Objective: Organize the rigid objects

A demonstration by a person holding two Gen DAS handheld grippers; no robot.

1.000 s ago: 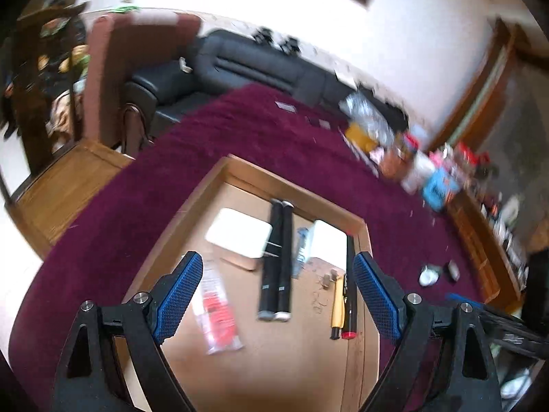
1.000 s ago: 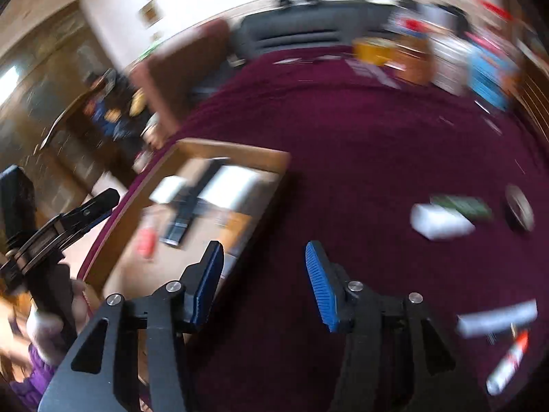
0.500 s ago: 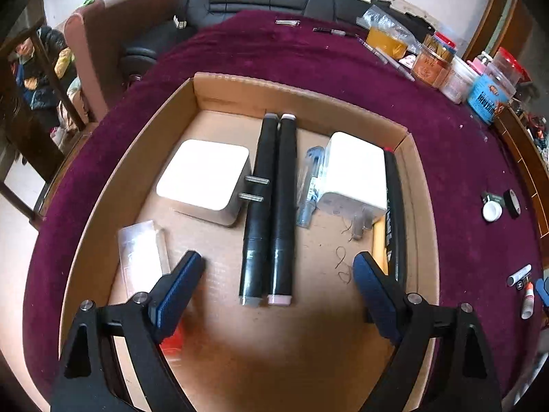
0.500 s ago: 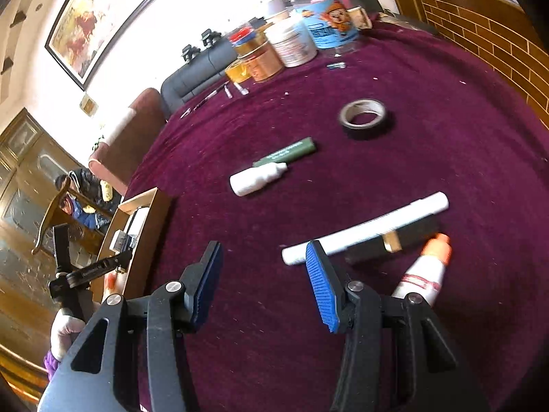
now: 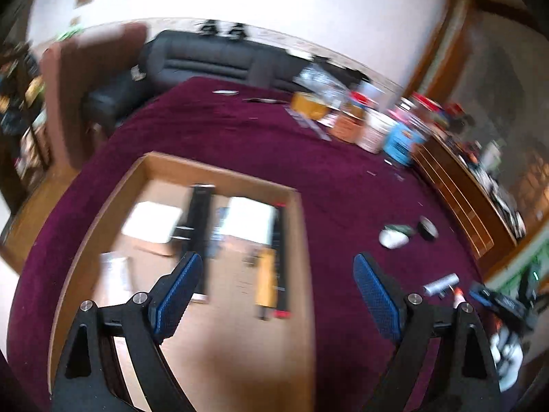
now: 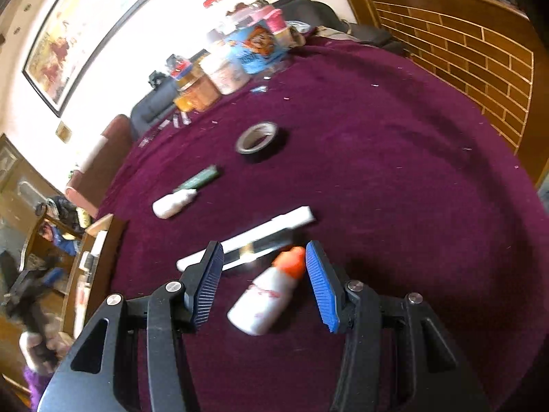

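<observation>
1. Left wrist view: my left gripper (image 5: 274, 295) hangs wide open and empty; it has drifted from over the cardboard box (image 5: 298, 240) toward its right wall, so that drop looks finished.
2. Right wrist view: my right gripper (image 6: 264, 281), half open, now brackets the glue bottle (image 6: 267, 295) at lower centre without touching it; a white tube (image 6: 247, 237) and dark bar (image 6: 260, 245) lie just behind, crowding the grab.

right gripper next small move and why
Probably lower the right gripper and close on the orange-capped bottle. The bottle lies on the purple cloth between the open blue pads, untouched, so it looks lined up for a pick.
</observation>
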